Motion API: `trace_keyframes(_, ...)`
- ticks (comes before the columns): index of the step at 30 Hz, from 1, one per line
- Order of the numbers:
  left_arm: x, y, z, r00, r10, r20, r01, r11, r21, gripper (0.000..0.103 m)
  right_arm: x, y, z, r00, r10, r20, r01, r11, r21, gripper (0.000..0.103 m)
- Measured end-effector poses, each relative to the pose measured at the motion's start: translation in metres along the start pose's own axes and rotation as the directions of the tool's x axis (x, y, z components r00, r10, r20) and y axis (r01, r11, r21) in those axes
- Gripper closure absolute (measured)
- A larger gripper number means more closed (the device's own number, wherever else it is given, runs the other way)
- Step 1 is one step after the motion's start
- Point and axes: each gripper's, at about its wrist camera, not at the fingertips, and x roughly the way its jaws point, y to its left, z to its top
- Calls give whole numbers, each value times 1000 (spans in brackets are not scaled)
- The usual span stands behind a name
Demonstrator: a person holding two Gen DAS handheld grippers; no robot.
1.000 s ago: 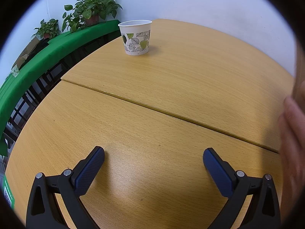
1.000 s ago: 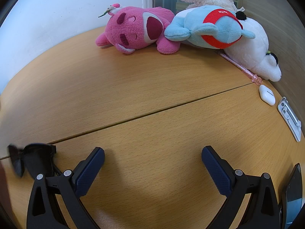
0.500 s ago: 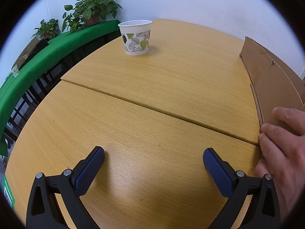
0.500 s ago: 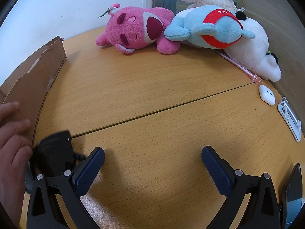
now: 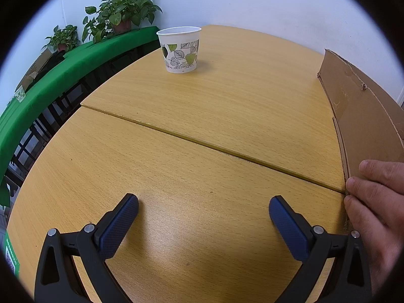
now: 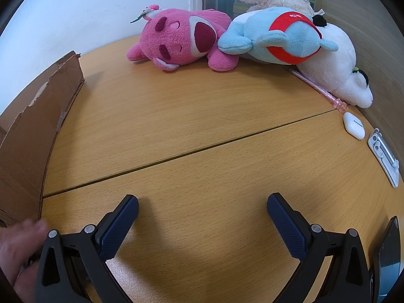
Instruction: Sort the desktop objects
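A white cup (image 5: 180, 50) was printed with green leaves; plush toys were seen in pink (image 6: 181, 43), blue (image 6: 275, 38) and white (image 6: 338, 68).

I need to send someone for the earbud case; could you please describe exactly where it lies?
Start from the heap of soft toys at the table's far edge. Follow the pink pen out from under the white toy. Just past its tip lies the earbud case, small, smooth, white and rounded, unlike the flat grey clip beside it.

Both tools, left tool (image 5: 203, 208) and right tool (image 6: 202, 207), gape wide, empty.
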Motion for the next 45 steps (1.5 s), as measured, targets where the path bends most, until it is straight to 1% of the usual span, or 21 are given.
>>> trace_keyframes(22, 0, 0, 0, 1000, -1, 0, 1, 1000, 0, 0, 0, 0, 0, 1000, 0, 0, 0, 1000, 0, 0)
trace_keyframes(31, -1, 0, 0, 1000, 1, 0, -1, 1000, -2, 0, 1, 2, 3, 999, -34, -1, 34, 998, 49, 0)
trace_keyframes(33, -1, -1, 0, 1000, 2, 0, -2, 1000, -3, 0, 1, 1, 6, 1000, -22, -21, 22, 999, 32, 0)
trace_keyframes(35, -2, -1, 0, 1000, 2, 0, -2, 1000, -3, 0, 1, 0, 11, 996, 15, -87, -16, 1000, -18, 0)
trace_keyframes(36, -1, -1, 0, 1000, 2, 0, -2, 1000, -3, 0, -6, -4, 12, 997, 22, -80, -24, 999, -25, 0)
trace_keyframes(37, -1, -1, 0, 1000, 2, 0, -2, 1000, -3, 0, -15, -6, 11, 999, 16, -47, -18, 999, -28, 0)
trace_keyframes(38, -2, -1, 0, 1000, 1, 0, -1, 1000, -4, 0, -34, -8, 12, 1000, -10, 20, 11, 999, -49, 0)
trace_keyframes(40, -2, -1, -1, 1000, 0, 1, 0, 1000, 1, 0, -71, -7, 14, 991, -31, 129, 44, 994, -103, 0)
trace_keyframes(41, -3, -1, -1, 1000, -3, 2, 3, 1000, 4, 0, -94, -7, 16, 982, -25, 187, 49, 991, -124, 0)
trace_keyframes(42, -4, -1, -3, 1000, -6, 2, 6, 1000, 8, 0, -112, -8, 17, 974, -13, 226, 45, 990, -135, 0)
trace_keyframes(44, -9, -1, -7, 1000, -8, 7, 7, 1000, 27, 0, -160, -7, 21, 947, 33, 319, 21, 986, -164, 0)
trace_keyframes(45, -15, -2, -9, 1000, -3, 27, 2, 1000, 29, 1, -179, -7, 25, 934, 55, 352, 10, 984, -179, 0)
